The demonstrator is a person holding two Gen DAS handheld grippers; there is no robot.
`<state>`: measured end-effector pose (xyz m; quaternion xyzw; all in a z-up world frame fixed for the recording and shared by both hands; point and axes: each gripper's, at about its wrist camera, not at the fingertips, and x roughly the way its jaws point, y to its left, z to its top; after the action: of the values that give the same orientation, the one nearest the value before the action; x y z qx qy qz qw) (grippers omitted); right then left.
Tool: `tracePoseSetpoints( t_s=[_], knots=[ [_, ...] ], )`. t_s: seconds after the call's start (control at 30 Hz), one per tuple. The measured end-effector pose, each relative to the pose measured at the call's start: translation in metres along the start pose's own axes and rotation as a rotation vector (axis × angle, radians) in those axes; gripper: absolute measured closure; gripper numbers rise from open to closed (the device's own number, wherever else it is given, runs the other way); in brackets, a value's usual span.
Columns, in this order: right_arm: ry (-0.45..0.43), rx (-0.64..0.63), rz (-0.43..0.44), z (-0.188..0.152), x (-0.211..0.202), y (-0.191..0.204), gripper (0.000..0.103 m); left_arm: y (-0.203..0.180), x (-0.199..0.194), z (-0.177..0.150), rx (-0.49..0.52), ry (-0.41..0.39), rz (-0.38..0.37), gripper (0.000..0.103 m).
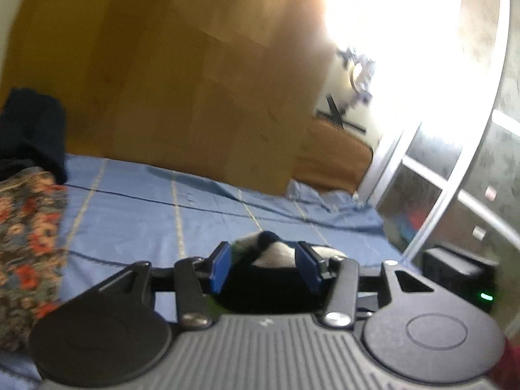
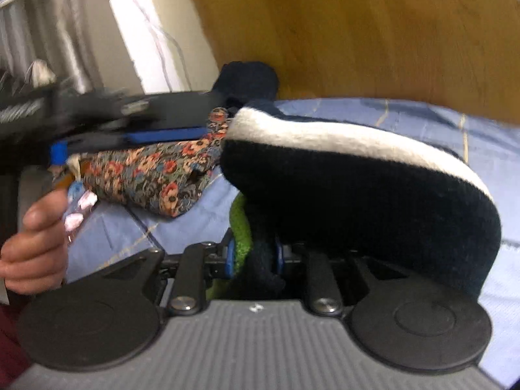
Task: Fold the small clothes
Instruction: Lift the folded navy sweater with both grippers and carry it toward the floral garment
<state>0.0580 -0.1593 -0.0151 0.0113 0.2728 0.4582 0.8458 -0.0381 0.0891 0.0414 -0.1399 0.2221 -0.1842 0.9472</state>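
A thick black knit garment with a white band and a green part [image 2: 357,188] arches up off the blue sheet [image 2: 507,149]. My right gripper [image 2: 253,256] is shut on its near end, with green and black cloth pinched between the blue pads. In the left wrist view the garment's other end [image 1: 276,256] lies between the pads of my left gripper [image 1: 263,250]. Those jaws stand apart, and the cloth sits loose in the gap. In the right wrist view, a finger of the left gripper [image 2: 162,136] shows blurred at upper left, beside the white band.
A folded floral cloth [image 1: 29,243] [image 2: 156,175] and a dark navy garment [image 1: 32,130] [image 2: 247,78] lie on the bed's left side. A wooden panel [image 1: 162,81] rises behind the bed. A metal-framed glass door [image 1: 438,195] and a black box with a green light [image 1: 461,276] stand at the right. A hand [image 2: 35,237] holds the left gripper.
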Motion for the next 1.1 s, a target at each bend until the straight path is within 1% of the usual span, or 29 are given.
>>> tracePoseSetpoints(
  t_s=[0.03,0.07,0.1,0.17,0.23,0.3,0.33,0.37,0.4,0.43,0.47,0.5,0.53,0.6,0.63,0.7,0.77,0.8,0.83,0.87,0.9,0.93,1.0,1.03,1.07,1.1],
  knots=[
    [0.000,-0.022,0.004,0.005,0.006,0.009,0.065,-0.005,0.011,0.000,0.025,0.015,0.027,0.053],
    [0.001,-0.038,0.016,0.004,-0.002,0.010,0.053,-0.009,0.021,-0.001,0.038,0.029,0.055,0.053],
    [0.002,-0.047,0.026,0.002,-0.011,0.013,0.050,-0.009,0.031,0.000,0.038,0.050,0.080,0.053],
    [-0.025,-0.075,0.049,0.001,-0.036,0.016,0.049,-0.009,0.040,0.001,0.033,0.071,0.117,0.053],
    [-0.091,-0.097,0.050,0.000,-0.068,0.014,0.050,-0.005,0.040,0.002,0.017,0.077,0.109,0.053],
    [-0.184,-0.081,0.020,0.008,-0.098,0.004,0.050,0.000,0.042,0.001,-0.001,0.084,0.104,0.053],
    [-0.215,-0.062,-0.003,0.014,-0.105,-0.002,0.051,0.002,0.042,0.001,-0.008,0.088,0.108,0.053],
    [-0.239,-0.037,-0.036,0.021,-0.109,-0.011,0.057,0.004,0.044,0.000,-0.015,0.092,0.114,0.053],
    [-0.246,-0.007,-0.071,0.028,-0.107,-0.020,0.061,0.004,0.045,-0.001,-0.020,0.097,0.118,0.052],
    [-0.235,0.021,-0.089,0.034,-0.101,-0.030,0.064,0.005,0.047,-0.002,-0.022,0.102,0.121,0.052],
    [-0.206,0.053,-0.094,0.039,-0.091,-0.042,0.064,0.006,0.050,-0.003,-0.024,0.112,0.126,0.052],
    [-0.146,0.092,-0.102,0.041,-0.075,-0.054,0.064,0.007,0.054,-0.003,-0.026,0.128,0.138,0.055],
    [-0.109,0.108,-0.105,0.041,-0.059,-0.064,0.064,0.010,0.060,-0.005,-0.032,0.156,0.151,0.057],
    [-0.060,0.097,-0.107,0.039,-0.038,-0.072,0.064,0.021,0.079,-0.012,-0.066,0.221,0.154,0.057],
    [-0.039,0.099,-0.128,0.038,-0.028,-0.074,0.064,0.027,0.087,-0.016,-0.090,0.240,0.148,0.054],
    [-0.018,0.041,-0.188,0.039,-0.013,-0.065,0.064,0.036,0.094,-0.020,-0.132,0.237,0.138,0.052],
    [-0.005,0.001,-0.221,0.041,-0.003,-0.060,0.063,0.039,0.093,-0.021,-0.143,0.233,0.135,0.051],
    [-0.002,0.000,-0.221,0.042,-0.002,-0.060,0.063,0.038,0.093,-0.022,-0.131,0.227,0.148,0.044],
    [-0.002,0.010,-0.218,0.042,0.002,-0.066,0.063,0.037,0.093,-0.023,-0.115,0.221,0.173,0.035],
    [-0.009,0.018,-0.215,0.042,0.001,-0.068,0.060,0.037,0.093,-0.024,-0.109,0.219,0.194,0.031],
    [-0.023,0.014,-0.210,0.042,0.001,-0.067,0.058,0.037,0.092,-0.023,-0.114,0.218,0.208,0.023],
    [-0.046,0.006,-0.204,0.040,-0.002,-0.063,0.051,0.038,0.088,-0.022,-0.125,0.214,0.207,0.020],
    [-0.105,0.000,-0.169,0.036,-0.018,-0.057,0.041,0.038,0.074,-0.014,-0.142,0.188,0.170,0.015],
    [-0.148,0.013,-0.158,0.034,-0.030,-0.054,0.026,0.039,0.063,-0.011,-0.141,0.162,0.160,0.010],
    [-0.212,0.035,-0.155,0.030,-0.048,-0.053,0.013,0.038,0.050,-0.008,-0.131,0.131,0.156,0.008],
    [-0.273,0.062,-0.155,0.024,-0.063,-0.054,0.012,0.038,0.039,-0.006,-0.117,0.111,0.156,0.005]
  ],
)
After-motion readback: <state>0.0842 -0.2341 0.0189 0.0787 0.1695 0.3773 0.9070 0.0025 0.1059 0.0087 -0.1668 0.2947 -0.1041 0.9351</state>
